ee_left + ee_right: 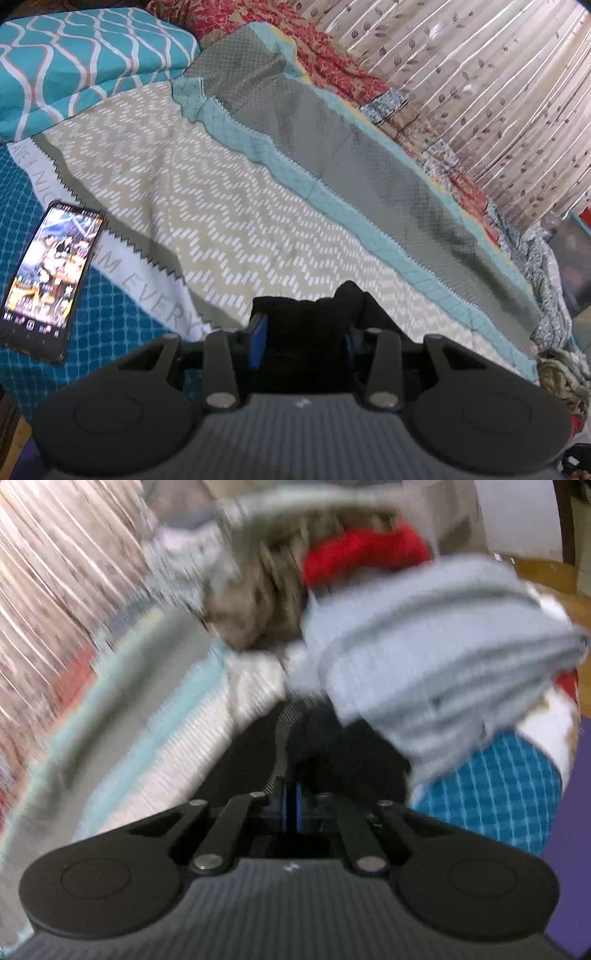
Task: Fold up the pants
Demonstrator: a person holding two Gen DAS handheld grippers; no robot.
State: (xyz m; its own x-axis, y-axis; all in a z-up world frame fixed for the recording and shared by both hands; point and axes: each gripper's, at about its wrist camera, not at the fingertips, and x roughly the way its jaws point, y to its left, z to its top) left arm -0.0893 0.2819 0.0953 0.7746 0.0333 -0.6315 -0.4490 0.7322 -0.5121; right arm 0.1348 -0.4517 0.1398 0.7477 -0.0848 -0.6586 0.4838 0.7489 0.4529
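In the left wrist view my left gripper [304, 325] is shut on a bunch of black pants [347, 295]. The cloth fills the gap between the blue pads [257, 339] and sticks out past the fingertips over the bed. The right wrist view is blurred by motion. There my right gripper [299, 720] has its jaws together, and dark fuzzy cloth of the black pants [362, 753] bunches at the tips and appears pinched. How the rest of the pants lies is hidden behind both grippers.
The bed has a beige zigzag quilt [203, 192] with teal and grey borders. A lit phone [48, 273] lies at its left and a teal pillow [74, 66] at the back left. A leaf-print curtain [480, 74] hangs behind. A grey folded garment [424, 657] and a red cloth [362, 550] lie to the right.
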